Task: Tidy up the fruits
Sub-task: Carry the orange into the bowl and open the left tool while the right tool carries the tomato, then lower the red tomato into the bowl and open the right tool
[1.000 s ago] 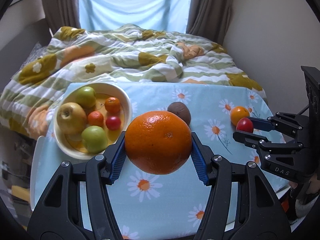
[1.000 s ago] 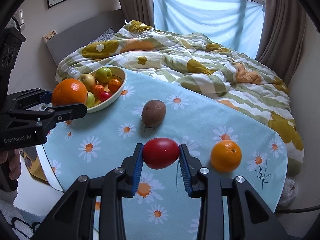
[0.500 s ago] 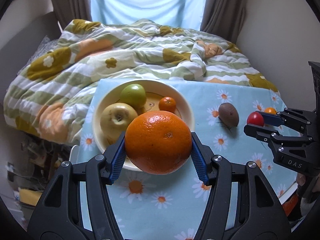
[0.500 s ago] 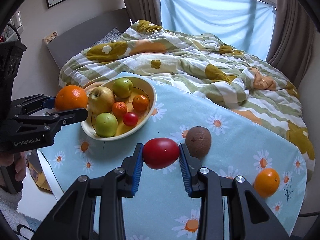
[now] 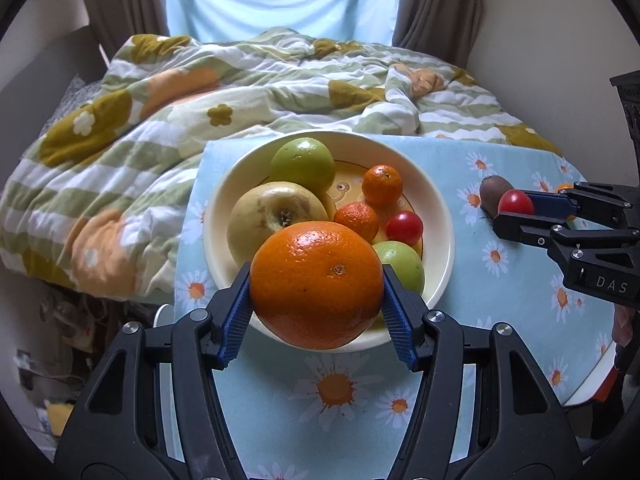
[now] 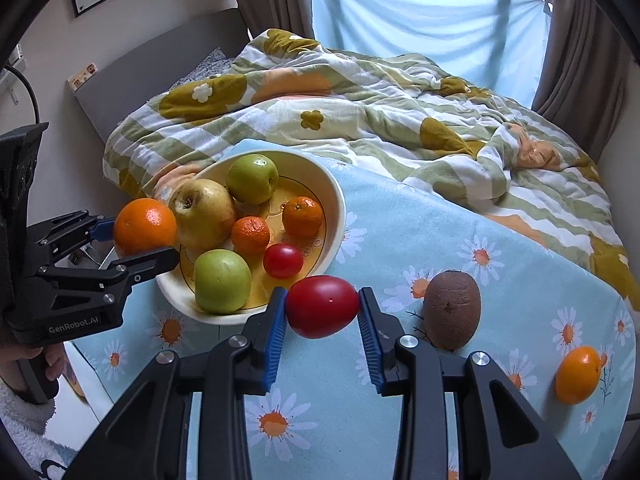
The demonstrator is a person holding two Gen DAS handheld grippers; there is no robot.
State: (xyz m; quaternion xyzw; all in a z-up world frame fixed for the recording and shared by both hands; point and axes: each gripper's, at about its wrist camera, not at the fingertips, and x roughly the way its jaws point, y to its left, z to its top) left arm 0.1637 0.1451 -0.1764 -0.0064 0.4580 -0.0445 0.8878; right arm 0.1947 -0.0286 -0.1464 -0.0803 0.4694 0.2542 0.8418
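Observation:
My left gripper (image 5: 317,322) is shut on a big orange (image 5: 317,285) and hangs over the near rim of the cream bowl (image 5: 440,216); in the right wrist view this gripper (image 6: 138,240) and orange (image 6: 145,225) sit at the bowl's (image 6: 335,200) left edge. My right gripper (image 6: 322,334) is shut on a red tomato (image 6: 322,306), just right of the bowl's near side. In the bowl lie a yellow apple (image 6: 202,212), two green apples (image 6: 253,178), two mandarins (image 6: 302,216) and a small red tomato (image 6: 282,261).
A brown kiwi (image 6: 452,309) and a small orange (image 6: 578,374) lie on the daisy-print tablecloth (image 6: 400,240) to the right. A rumpled flowered quilt (image 6: 360,108) covers the bed behind. A hand (image 6: 44,364) holds the left gripper's handle at the table's left edge.
Both grippers have moved left toward the bowl, each keeping its fruit. The big orange now hangs over the bowl's near rim, and the held tomato is beside the bowl.

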